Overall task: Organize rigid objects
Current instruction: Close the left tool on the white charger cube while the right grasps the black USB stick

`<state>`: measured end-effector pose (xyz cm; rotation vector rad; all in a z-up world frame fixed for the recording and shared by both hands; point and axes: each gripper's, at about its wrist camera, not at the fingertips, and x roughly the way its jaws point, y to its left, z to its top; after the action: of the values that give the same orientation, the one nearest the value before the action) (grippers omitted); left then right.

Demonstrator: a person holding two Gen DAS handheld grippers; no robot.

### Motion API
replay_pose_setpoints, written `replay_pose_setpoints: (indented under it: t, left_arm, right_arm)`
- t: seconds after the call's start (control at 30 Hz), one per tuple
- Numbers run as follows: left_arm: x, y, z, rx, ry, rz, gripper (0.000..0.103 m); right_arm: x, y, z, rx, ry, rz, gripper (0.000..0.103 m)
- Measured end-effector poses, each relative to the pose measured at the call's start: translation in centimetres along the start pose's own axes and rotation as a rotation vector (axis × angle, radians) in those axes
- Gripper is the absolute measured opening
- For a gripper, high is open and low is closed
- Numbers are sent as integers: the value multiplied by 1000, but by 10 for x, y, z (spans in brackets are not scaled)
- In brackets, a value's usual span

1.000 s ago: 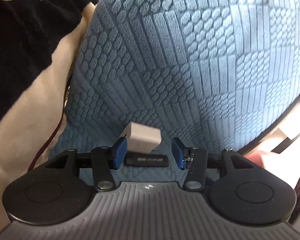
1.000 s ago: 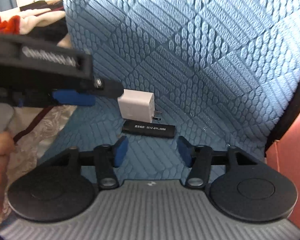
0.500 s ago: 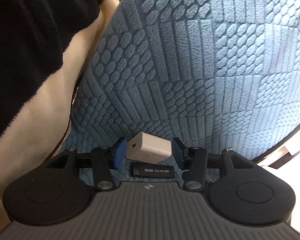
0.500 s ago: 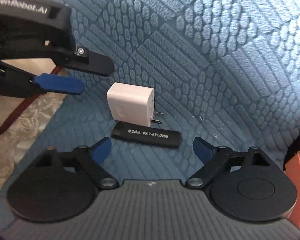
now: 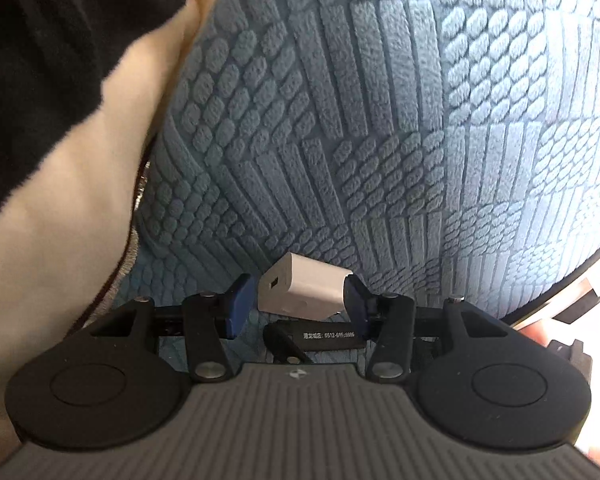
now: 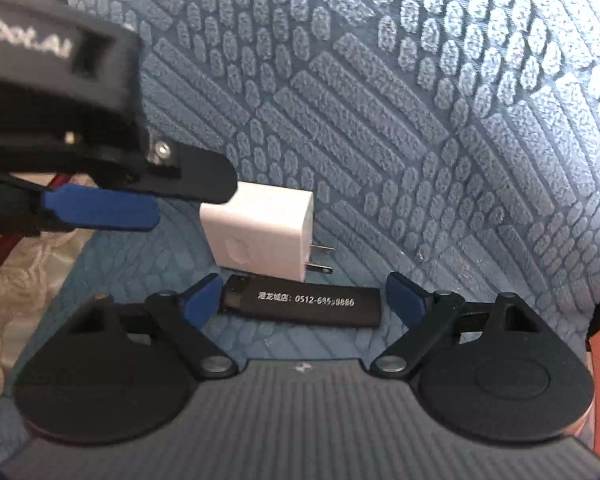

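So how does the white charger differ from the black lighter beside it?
The white charger is a blocky cube with two metal prongs; the black lighter is a slim bar with white printed digits. The open left gripper brackets the charger, the open right gripper the lighter. Both lie on the blue textured cushion.

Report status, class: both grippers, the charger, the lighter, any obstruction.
Left gripper open, astride white charger. Right gripper open, flanking black lighter. Both items flat on blue cushion, side by side. Nothing blocking.
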<state>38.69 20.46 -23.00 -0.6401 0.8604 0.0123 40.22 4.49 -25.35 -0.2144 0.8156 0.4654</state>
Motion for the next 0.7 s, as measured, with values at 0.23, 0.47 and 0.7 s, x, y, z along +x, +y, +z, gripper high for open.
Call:
replay_pose_setpoints:
  t: [0.23,0.47,0.7]
  left_arm:
    - [12,-9,-7,29,-1,4,56]
    - [34,-23,-17,48,8,47,63]
    - [59,-47,-18,118,0,54,69]
  right_arm:
    - [-12,-6,-1,-45,33,-12,86]
    - [-21,-26,-6,-69,62,-25,86]
    - [-32,-53,-16,-65,79,-23,86]
